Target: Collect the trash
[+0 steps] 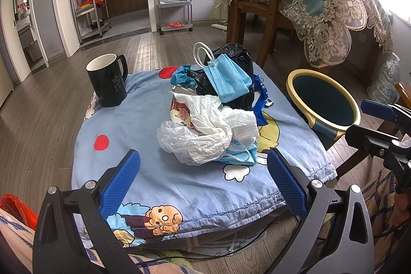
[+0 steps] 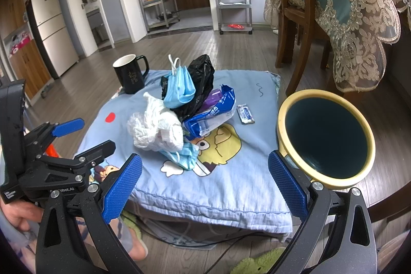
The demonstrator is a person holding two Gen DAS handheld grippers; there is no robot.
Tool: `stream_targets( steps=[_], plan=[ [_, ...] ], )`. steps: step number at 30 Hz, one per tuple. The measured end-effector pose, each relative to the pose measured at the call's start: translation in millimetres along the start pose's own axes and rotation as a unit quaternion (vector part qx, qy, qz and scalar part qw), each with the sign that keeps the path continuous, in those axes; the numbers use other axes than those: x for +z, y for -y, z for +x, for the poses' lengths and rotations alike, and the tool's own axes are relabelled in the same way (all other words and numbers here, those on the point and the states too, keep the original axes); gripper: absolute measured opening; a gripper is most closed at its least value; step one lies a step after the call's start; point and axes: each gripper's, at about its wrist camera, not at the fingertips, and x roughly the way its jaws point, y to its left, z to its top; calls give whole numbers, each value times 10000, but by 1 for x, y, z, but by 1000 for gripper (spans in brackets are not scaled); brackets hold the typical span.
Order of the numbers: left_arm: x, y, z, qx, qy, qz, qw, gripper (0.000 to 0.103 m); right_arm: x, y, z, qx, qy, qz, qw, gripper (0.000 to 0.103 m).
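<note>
On the blue cartoon cloth lies a trash pile; both tools gape wide, empty.

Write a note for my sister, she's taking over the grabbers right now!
Left gripper: open, empty. Right gripper: open, empty.
Crumpled white paper, blue face masks and black plastic bag form one trash pile on the blue cartoon cushion. A small blue sachet lies apart, right of it.
Round yellow-rimmed bin stands right of the cushion; nothing shows inside.
Black mug isn't trash.
Done: nothing. Left: everything.
</note>
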Motion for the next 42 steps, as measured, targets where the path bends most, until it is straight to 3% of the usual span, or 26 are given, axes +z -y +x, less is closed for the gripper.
stream_targets(
  steps=[21, 32, 37, 42],
  plan=[
    [1, -1, 3, -35, -5, -66, 10000, 97, 0, 0, 1, 1, -6, -1, 10000, 98],
    [35, -1, 27, -433, -6, -212, 9988, 96, -1, 7, 8, -31, -79, 127, 9999, 98],
    [66, 1, 54, -685, -40, -314, 9971, 80, -1, 9, 9, -43, -116, 156, 9998, 98],
    [88, 14, 93, -699, -374, -157, 9967, 69, -1, 11, 14, -83, -188, 184, 9996, 98]
  ],
)
